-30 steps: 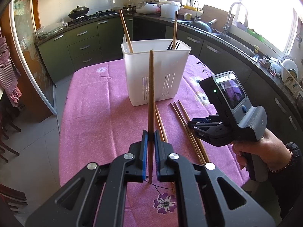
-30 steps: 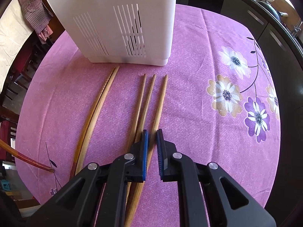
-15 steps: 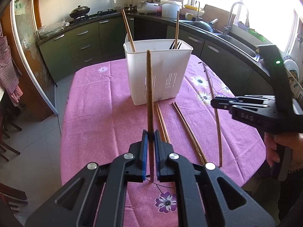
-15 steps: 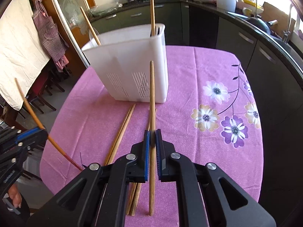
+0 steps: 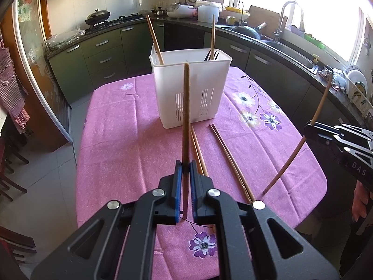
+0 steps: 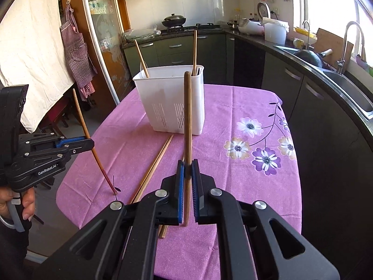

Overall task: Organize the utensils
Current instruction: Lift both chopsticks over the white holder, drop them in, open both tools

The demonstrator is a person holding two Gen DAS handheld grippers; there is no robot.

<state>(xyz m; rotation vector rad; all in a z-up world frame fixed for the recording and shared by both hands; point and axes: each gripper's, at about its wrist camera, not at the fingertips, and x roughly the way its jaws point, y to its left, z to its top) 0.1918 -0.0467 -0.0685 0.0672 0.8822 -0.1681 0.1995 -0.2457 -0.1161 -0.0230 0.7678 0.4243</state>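
Note:
A white slotted utensil holder (image 5: 190, 88) stands on the pink flowered tablecloth (image 5: 121, 144), with two chopsticks (image 5: 154, 39) upright in it; it also shows in the right wrist view (image 6: 172, 102). My left gripper (image 5: 185, 163) is shut on a brown chopstick (image 5: 185, 116) held upright above the near table edge. My right gripper (image 6: 187, 165) is shut on another chopstick (image 6: 187, 116), held upright off the table's right side. Several chopsticks (image 5: 223, 147) lie on the cloth in front of the holder.
Dark kitchen cabinets and a counter with a wok (image 5: 96, 15), rice cooker (image 5: 180, 9) and sink (image 5: 293, 53) ring the table. A checked apron (image 6: 75, 51) hangs at the left. Chairs (image 5: 9, 163) stand left of the table.
My right gripper closed on a chopstick on the cloth, lifted it and tilted it upright, moving right and away from the table. My left gripper kept its chopstick and rose slightly.

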